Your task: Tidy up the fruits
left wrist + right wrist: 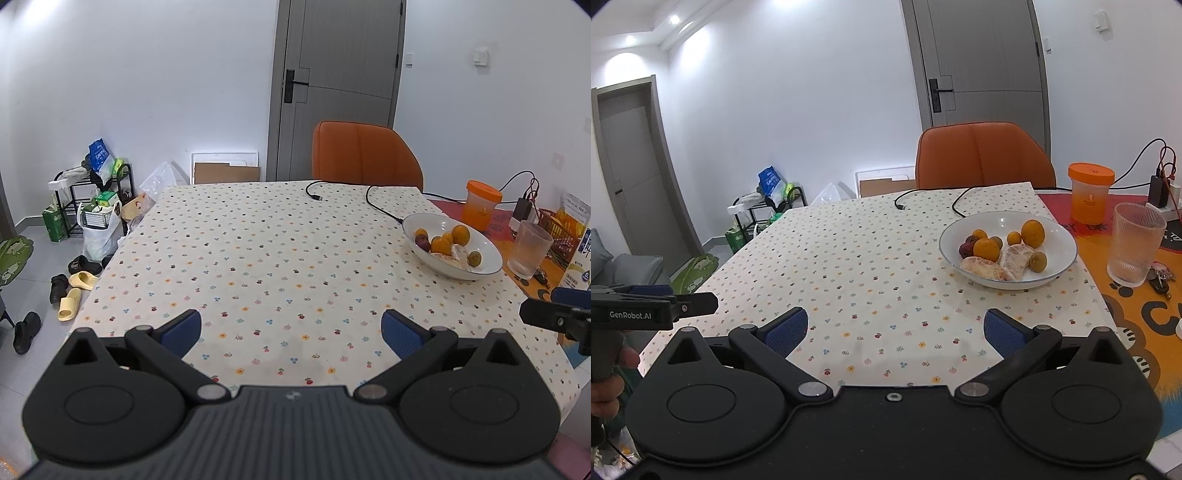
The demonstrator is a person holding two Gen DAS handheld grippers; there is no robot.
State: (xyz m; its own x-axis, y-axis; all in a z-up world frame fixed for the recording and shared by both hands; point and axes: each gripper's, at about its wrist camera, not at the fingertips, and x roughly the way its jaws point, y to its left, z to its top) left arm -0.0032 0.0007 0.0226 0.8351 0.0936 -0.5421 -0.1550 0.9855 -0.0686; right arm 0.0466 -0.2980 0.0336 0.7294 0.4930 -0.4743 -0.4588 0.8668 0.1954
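Fruits [1004,247] — orange, dark-red, netted — heap in white bowl [1060,236]; left claw [291,332] and right claw [895,332] spread, empty.

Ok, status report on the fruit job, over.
Left gripper open, right gripper open, both empty. Fruits in white bowl. Ribbed glass beside it.

A shallow white ceramic bowl with a thin dark rim [1007,248] sits upright on the floral-patterned desk cloth [871,266], holding all the fruit: round orange citrus fruits [1033,233] toward the bowl's back and middle, a dark purple plum [966,250] at its left, small yellow-green fruits [1038,261] at its right, and two pale peeled segments [1015,263] across its front.
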